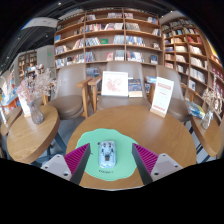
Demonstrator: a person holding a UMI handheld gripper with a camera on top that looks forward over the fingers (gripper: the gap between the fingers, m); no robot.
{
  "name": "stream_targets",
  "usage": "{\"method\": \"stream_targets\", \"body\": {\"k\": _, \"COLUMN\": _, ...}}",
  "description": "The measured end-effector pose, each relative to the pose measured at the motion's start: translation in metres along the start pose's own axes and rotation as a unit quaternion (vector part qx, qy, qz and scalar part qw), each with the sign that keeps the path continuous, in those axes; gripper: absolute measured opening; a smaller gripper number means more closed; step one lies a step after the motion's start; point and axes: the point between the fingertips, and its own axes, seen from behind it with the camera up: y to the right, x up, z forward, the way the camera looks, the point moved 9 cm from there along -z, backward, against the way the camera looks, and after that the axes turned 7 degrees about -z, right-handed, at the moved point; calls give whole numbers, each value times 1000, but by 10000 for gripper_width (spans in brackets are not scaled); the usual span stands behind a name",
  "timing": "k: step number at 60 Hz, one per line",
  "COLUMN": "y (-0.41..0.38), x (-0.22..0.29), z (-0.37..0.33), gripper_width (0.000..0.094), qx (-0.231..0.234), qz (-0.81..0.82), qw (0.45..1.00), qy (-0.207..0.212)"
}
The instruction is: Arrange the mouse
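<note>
On a green mat [92,146] at the round wooden surface's [150,125] near edge, a grey mouse [106,152] lies. It sits between the spread fingers [77,158], untouched by either. Beyond stand bookshelves [110,38].

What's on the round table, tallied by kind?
Mouse: 1, between the open fingers of the hand-held gripper
Green mat: 1
Standing display boards: 2
Total: 4
</note>
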Motion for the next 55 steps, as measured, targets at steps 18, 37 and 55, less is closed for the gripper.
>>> {"method": "stream_targets", "body": {"k": 18, "y": 50, "x": -40, "z": -146, "gripper_width": 854, "qx": 1, "qz": -2, "qw": 999, "qy": 38}}
{"method": "stream_targets", "body": {"k": 37, "y": 71, "x": -105, "z": -194, "gripper_width": 852, "qx": -10, "qz": -5, "qw": 1000, "qy": 22}}
{"method": "stream_targets", "body": {"k": 55, "y": 78, "x": -107, "z": -205, "gripper_width": 854, "qx": -17, "qz": -8, "qw": 999, "qy": 37}}
